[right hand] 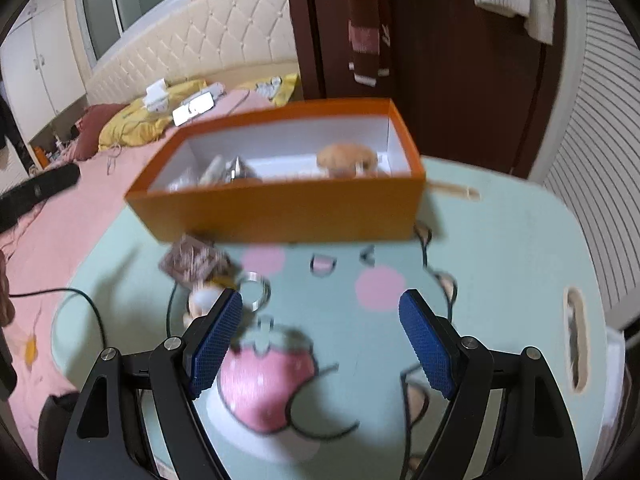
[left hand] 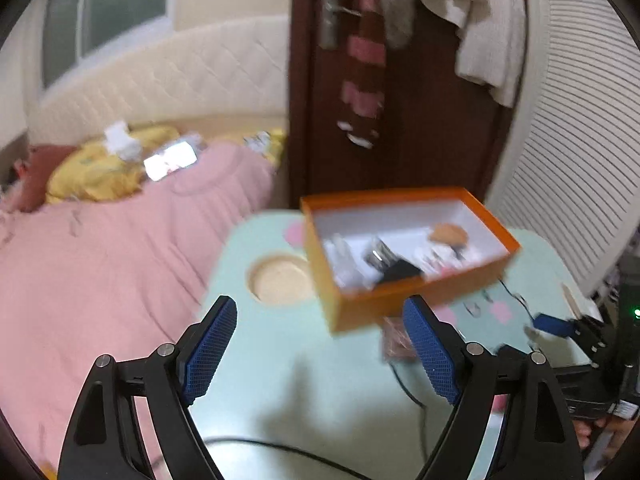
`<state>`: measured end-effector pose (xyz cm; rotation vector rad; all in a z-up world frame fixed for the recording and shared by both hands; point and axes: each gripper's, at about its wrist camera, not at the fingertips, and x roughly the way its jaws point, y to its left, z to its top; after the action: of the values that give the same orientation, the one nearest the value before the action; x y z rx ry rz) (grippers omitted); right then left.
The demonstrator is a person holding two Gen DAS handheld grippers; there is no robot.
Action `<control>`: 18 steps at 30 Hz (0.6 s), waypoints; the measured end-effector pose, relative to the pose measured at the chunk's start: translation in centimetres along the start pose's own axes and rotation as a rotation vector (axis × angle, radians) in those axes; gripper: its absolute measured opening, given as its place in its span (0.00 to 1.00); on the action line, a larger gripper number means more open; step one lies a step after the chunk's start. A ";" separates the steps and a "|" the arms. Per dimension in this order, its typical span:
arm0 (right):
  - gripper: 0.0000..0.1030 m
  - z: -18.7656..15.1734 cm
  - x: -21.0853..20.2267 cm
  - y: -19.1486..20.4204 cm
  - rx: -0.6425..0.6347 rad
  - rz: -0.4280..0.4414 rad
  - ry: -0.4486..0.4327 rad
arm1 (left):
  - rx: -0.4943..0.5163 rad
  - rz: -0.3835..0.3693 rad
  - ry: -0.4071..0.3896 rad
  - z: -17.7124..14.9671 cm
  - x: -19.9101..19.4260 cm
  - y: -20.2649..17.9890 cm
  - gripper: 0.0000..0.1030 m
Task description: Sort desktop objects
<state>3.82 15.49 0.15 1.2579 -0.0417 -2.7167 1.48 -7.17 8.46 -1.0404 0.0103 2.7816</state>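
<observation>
Both tools are wide open and hold nothing. The orange box sits on the green desk, straight ahead of the right tool, with its long side lying across. Some small things are already inside it. Loose things wait in front of the box: a brownish bundle and a shiny ring, just ahead and left of the right tool. I think the right tool is nearer to them than the left tool.
</observation>
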 end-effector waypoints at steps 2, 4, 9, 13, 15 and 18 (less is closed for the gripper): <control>0.79 -1.0 0.0 0.3 -0.015 -0.019 0.015 | 0.020 -0.026 0.049 -1.6 1.0 -1.0 0.82; 0.79 -1.8 0.2 0.5 -0.021 -0.026 0.034 | 0.059 -0.033 0.091 -3.2 2.1 -2.4 0.82; 0.79 -3.1 0.8 0.2 -0.023 -0.047 0.083 | 0.119 -0.013 0.134 -5.5 4.4 -4.5 0.82; 0.79 -3.3 0.8 -0.1 -0.019 -0.064 0.075 | 0.116 -0.002 0.156 -6.6 5.6 -4.8 0.84; 0.80 -3.4 0.8 0.0 -0.028 -0.080 0.066 | 0.099 -0.005 0.131 -6.9 5.8 -4.7 0.89; 0.84 -3.6 0.9 0.2 -0.036 -0.082 0.054 | 0.086 0.007 0.110 -7.2 5.8 -4.6 0.95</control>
<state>6.00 15.33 -2.79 1.3502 0.0662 -2.7371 2.61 -2.18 -0.52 -1.1713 0.1468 2.6997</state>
